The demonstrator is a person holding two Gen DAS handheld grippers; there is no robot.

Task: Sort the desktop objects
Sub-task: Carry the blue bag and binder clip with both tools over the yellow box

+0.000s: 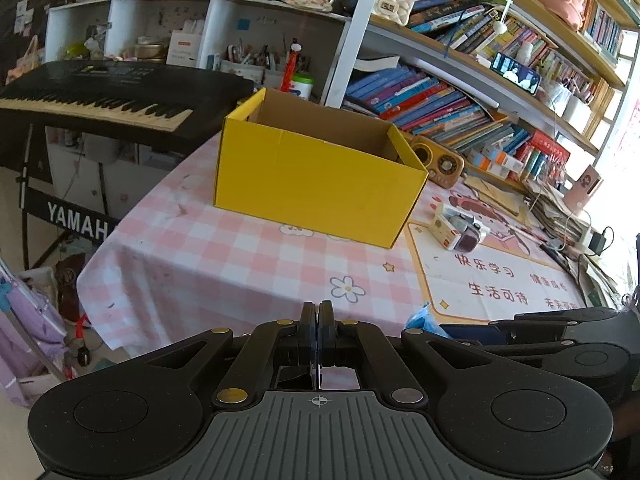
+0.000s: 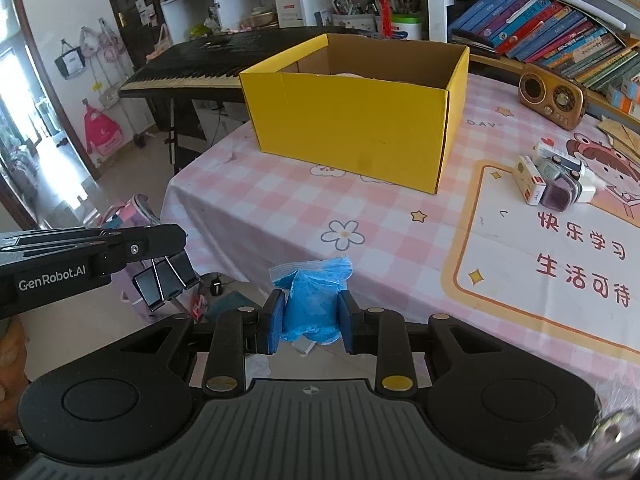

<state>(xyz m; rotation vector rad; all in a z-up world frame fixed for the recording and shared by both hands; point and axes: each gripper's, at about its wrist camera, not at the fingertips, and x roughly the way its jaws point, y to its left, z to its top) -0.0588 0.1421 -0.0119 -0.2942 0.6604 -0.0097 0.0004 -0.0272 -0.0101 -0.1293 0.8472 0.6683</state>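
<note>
The right claw (image 2: pixel 311 316) pinches a slack blue bag (image 2: pixel 314 300); the left claw (image 2: pixel 176 256), pressed together, dangles binder clips (image 2: pixel 166 278) that could slip before the yellow box (image 2: pixel 352 120) at twelve o'clock.

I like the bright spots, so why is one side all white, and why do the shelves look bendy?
Left wrist view: the window side at the right edge washes out to white, and the bookshelf bows because of the fisheye lens. Right wrist view: daylight glares at the doorway on the left, while the yellow box stays sharp and evenly lit.
</note>
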